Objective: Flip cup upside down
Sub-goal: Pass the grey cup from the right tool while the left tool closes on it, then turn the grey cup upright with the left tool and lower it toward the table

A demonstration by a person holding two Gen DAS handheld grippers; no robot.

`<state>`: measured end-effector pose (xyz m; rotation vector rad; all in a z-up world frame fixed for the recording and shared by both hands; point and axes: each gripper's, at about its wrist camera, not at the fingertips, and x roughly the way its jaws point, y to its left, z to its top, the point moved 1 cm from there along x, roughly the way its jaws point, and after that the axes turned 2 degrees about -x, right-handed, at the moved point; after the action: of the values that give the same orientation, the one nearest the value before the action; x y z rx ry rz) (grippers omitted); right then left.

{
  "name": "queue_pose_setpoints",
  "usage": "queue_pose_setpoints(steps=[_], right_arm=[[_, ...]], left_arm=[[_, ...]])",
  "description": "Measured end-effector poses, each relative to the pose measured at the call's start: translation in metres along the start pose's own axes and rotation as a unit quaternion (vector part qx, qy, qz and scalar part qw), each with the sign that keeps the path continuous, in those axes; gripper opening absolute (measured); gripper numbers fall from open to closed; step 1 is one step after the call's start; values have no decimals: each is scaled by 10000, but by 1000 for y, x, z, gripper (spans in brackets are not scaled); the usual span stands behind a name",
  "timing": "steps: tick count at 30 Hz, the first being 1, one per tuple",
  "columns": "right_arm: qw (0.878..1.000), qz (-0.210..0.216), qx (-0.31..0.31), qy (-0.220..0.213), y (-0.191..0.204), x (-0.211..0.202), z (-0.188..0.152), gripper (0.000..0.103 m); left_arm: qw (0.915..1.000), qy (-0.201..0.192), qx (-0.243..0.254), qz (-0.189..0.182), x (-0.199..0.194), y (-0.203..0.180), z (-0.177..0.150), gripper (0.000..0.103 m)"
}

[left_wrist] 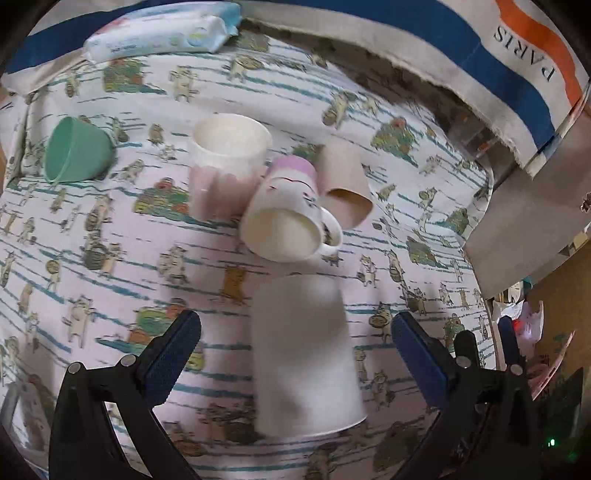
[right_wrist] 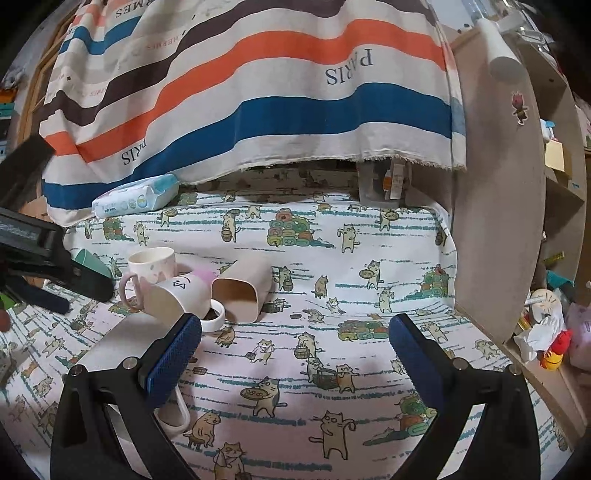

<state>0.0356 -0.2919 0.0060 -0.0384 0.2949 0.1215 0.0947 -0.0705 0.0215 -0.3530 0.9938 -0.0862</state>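
A plain white mug stands upside down on the cat-print cloth, rim down, between my left gripper's open jaws without touching them. In the right wrist view the same mug sits at lower left, partly behind a finger, its handle showing. My right gripper is open and empty over bare cloth. The left gripper shows at the left edge of that view.
Behind the mug lie a tipped white-and-pink mug, an upright pink-and-white mug, a tipped beige cup and a tipped green cup. A wipes pack lies at the back under a striped cloth. Shelving stands on the right.
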Motion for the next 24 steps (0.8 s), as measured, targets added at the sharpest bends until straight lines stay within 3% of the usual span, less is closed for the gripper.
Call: queue_pose_setpoints(steps=[4, 9, 16, 19, 24], right_arm=[[10000, -77, 53, 6, -3, -1, 0, 102], [9999, -97, 84, 2, -4, -4, 0, 102], [10000, -82, 13, 3, -3, -5, 0, 102], [9999, -121, 47, -11, -3, -6, 0, 102], [9999, -147, 68, -15, -4, -8, -1, 102]], left_arm=[[9996, 96, 185, 182, 17, -16, 0, 101], [9977, 618, -17, 290, 45, -6, -3, 73], [9974, 597, 103, 383, 52, -16, 2, 73], [9970, 549, 283, 474, 60, -16, -1, 77], [9954, 847, 255, 379, 73, -21, -5, 77]])
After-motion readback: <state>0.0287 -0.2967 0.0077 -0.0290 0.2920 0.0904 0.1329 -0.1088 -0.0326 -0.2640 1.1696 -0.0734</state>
